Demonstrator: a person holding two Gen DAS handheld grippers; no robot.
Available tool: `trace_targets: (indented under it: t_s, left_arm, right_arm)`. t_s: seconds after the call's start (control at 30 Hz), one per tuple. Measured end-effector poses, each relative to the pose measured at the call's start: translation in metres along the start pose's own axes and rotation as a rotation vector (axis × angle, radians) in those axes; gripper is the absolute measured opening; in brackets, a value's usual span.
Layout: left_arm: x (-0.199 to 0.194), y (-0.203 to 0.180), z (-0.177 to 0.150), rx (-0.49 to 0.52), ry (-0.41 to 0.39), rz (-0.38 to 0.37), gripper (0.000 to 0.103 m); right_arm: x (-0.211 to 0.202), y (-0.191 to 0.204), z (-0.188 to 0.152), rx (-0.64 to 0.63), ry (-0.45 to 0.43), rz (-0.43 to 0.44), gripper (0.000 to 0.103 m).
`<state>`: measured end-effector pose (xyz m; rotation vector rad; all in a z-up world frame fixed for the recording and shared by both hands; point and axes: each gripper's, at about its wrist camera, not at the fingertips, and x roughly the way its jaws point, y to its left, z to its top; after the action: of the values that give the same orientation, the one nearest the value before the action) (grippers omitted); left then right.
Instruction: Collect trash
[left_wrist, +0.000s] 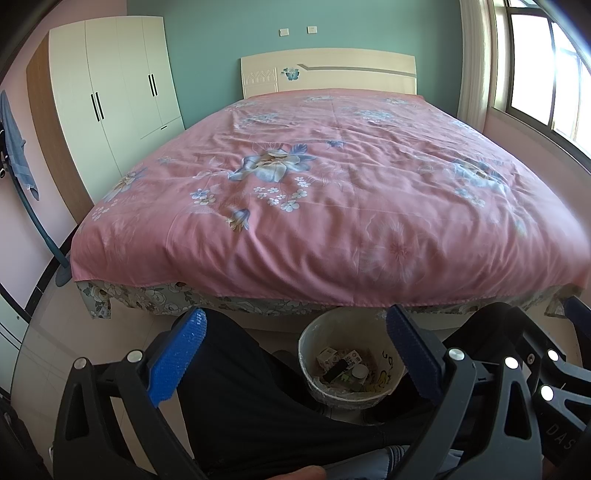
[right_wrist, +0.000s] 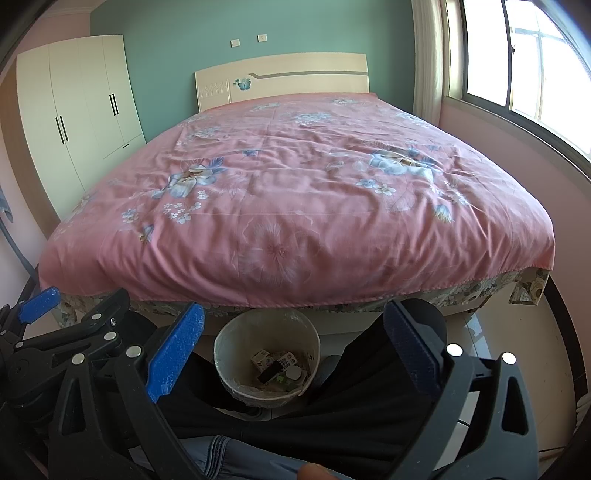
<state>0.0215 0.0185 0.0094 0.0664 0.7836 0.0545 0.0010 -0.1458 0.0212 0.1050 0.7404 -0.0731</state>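
Left wrist view: bin (left_wrist: 351, 369) at bed (left_wrist: 332, 192) foot edge holds trash; both grippers' fingers wide, empty. Bed appears clear; scan floor next.

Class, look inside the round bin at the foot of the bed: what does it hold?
The bin holds small printed cartons, a dark stick-like item and a white disc; anything beneath them is covered.

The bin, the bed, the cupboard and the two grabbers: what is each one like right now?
Bin: upright on the floor at the foot of the bed, small boxes and scraps inside.
Bed: covered by a pink flowered sheet, nothing lying on top.
Cupboard: doors shut.
Left gripper: open, holding nothing.
Right gripper: open, holding nothing.
Window: bright daylight; open or shut, cannot tell.
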Motion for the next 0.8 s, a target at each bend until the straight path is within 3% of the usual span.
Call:
trace_targets:
  t_s: [0.8]
  left_arm:
    - [-0.0003, 0.0011, 0.0002, 0.003, -0.004, 0.0, 0.099]
  right_arm:
    - [-0.001, 0.0019, -0.002, 0.004, -0.002, -0.004, 0.096]
